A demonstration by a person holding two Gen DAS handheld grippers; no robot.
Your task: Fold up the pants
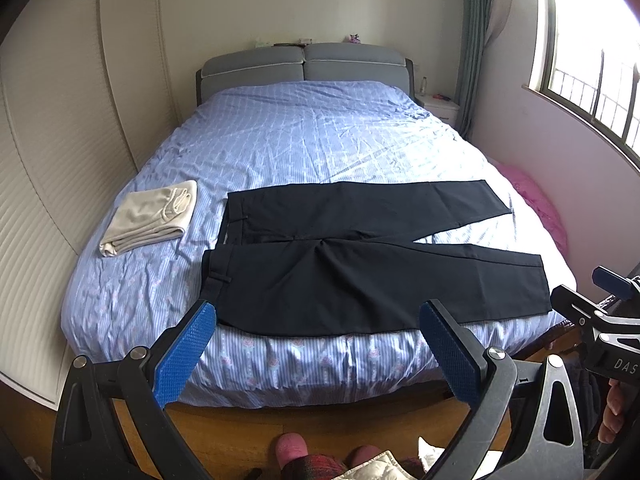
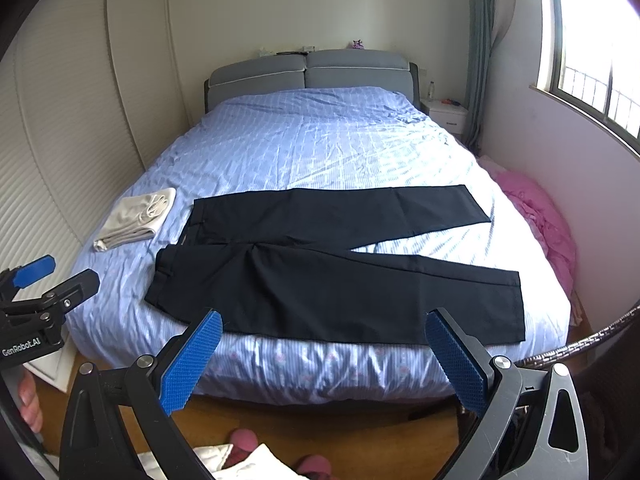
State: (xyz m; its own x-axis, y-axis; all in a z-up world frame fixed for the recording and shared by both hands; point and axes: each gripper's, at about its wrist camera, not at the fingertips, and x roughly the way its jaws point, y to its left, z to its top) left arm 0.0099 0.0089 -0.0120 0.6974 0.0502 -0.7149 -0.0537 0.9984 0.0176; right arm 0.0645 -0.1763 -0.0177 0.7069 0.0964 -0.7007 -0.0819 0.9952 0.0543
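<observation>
Black pants lie flat on the bed, just ahead of both hand-held grippers, long axis running across them, waistband left, hems right.
Left hand-held gripper stands wide and empty, nearer the waistband; right hand-held gripper likewise wide and empty, nearer the hems; I judge each would take its own end; the right view shows the near hem whole, the left view shows the folded beige garment beyond the waistband more clearly.

black pants, blue-striped bedsheet — beige towel
</observation>
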